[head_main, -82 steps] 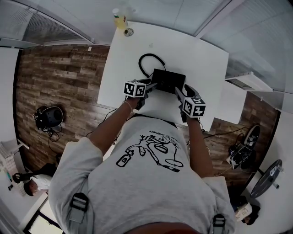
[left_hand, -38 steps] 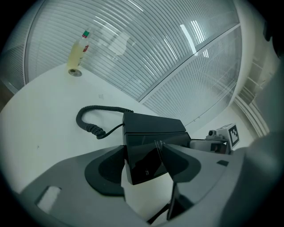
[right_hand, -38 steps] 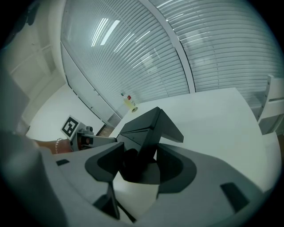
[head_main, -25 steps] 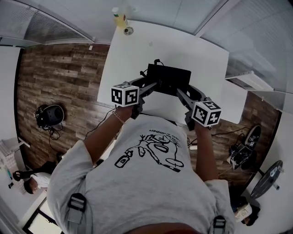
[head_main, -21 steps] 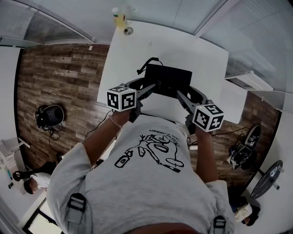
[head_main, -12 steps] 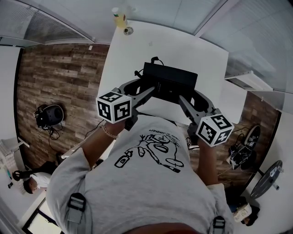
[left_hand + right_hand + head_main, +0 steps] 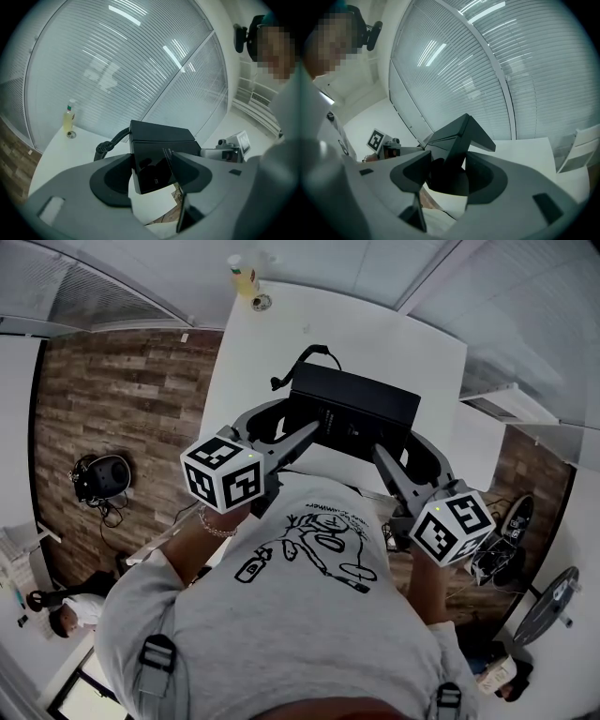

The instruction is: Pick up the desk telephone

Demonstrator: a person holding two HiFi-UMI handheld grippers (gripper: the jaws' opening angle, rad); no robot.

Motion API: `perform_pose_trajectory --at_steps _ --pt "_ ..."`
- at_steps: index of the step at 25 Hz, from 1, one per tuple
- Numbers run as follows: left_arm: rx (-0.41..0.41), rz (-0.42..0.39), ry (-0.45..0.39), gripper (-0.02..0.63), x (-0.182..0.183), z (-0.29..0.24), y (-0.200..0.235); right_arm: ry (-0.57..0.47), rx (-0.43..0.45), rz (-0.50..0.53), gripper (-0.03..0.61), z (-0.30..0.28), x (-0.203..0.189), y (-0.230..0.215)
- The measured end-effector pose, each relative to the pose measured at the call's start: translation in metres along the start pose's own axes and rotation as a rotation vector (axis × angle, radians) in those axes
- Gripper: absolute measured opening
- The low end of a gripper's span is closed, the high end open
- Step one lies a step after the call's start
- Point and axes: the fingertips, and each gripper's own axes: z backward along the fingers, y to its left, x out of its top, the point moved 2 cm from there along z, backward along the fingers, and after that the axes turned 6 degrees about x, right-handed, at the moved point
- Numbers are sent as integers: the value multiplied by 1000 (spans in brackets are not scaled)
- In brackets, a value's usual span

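The black desk telephone hangs in the air above the white table, tilted, with its curly cord trailing off its far left corner. My left gripper is shut on the phone's near left edge, and my right gripper is shut on its near right edge. In the left gripper view the phone sits between the jaws of the left gripper, with the cord looping left. In the right gripper view the phone is wedged in the right gripper.
A bottle of yellow liquid and a small round object stand at the table's far left corner; the bottle also shows in the left gripper view. A white side unit adjoins the table's right. Bags and shoes lie on the wooden floor.
Both grippers have risen toward the head camera with the telephone held between them. The phone has left the table and its cord has lifted with it.
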Motion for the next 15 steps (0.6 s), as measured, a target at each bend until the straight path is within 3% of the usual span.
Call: perform_pose_trajectory --at_steps 15 --pt "-2 5 3 258 -1 -1 1 0 -3 -6 218 0 0 0"
